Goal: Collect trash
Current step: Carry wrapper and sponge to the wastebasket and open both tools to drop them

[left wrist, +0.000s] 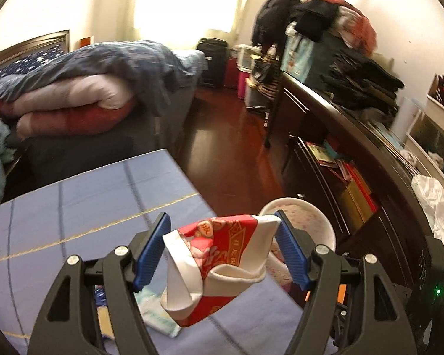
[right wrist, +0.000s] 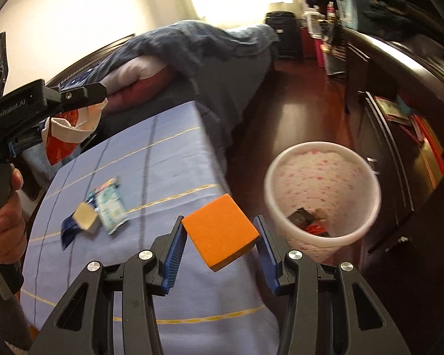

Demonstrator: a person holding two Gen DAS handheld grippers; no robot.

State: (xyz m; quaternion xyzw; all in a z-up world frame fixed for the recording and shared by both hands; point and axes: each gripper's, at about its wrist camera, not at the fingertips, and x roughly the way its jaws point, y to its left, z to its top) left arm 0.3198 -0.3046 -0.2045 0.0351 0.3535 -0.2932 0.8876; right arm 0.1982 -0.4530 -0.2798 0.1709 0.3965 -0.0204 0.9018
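Note:
My left gripper (left wrist: 222, 236) is shut on a crumpled red and white paper packet (left wrist: 219, 263), held above the blue cloth table (left wrist: 74, 207). The same packet shows in the right wrist view (right wrist: 65, 136), high at the left. My right gripper (right wrist: 220, 230) is shut on an orange sponge block (right wrist: 219, 230), held over the table's right edge. A white bin with pink dots (right wrist: 322, 195) stands on the floor just right of the table, with some dark wrappers inside; its rim shows past the left fingers (left wrist: 307, 222).
On the table lie a green and white wrapper (right wrist: 111, 204) and a dark blue wrapper with a beige square (right wrist: 80, 222). A bed with piled quilts (left wrist: 74, 88) is behind. A dark wooden cabinet (left wrist: 355, 162) runs along the right. Red-brown floor (left wrist: 236, 136) lies between.

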